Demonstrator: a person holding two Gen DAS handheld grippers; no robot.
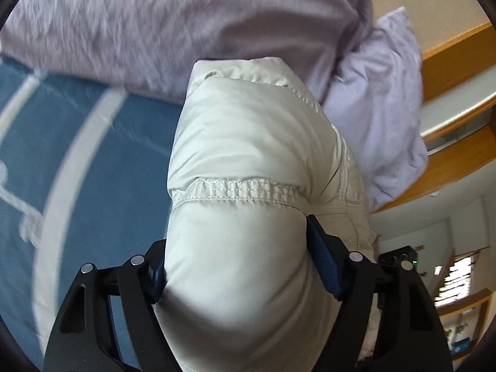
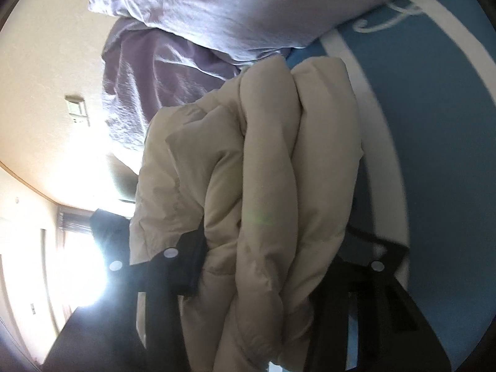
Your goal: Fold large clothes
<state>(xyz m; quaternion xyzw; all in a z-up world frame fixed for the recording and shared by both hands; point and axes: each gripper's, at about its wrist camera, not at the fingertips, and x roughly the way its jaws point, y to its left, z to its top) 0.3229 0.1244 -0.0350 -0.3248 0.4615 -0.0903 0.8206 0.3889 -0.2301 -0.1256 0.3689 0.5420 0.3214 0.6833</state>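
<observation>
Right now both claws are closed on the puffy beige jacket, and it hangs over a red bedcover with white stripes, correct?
Not quite: the bedcover is blue with white stripes, as the left wrist view shows. The rest holds: left claw and right claw both grip the puffy beige jacket.

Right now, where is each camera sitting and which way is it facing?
Left wrist: rides on the left gripper, looking along its fingers at the puffy cream jacket they clamp, blue bedspread beyond.
Right wrist: rides on the right gripper, looking along its fingers at the bunched jacket they pinch.
Shared: the jacket, the bedspread and the lilac pillow.
</observation>
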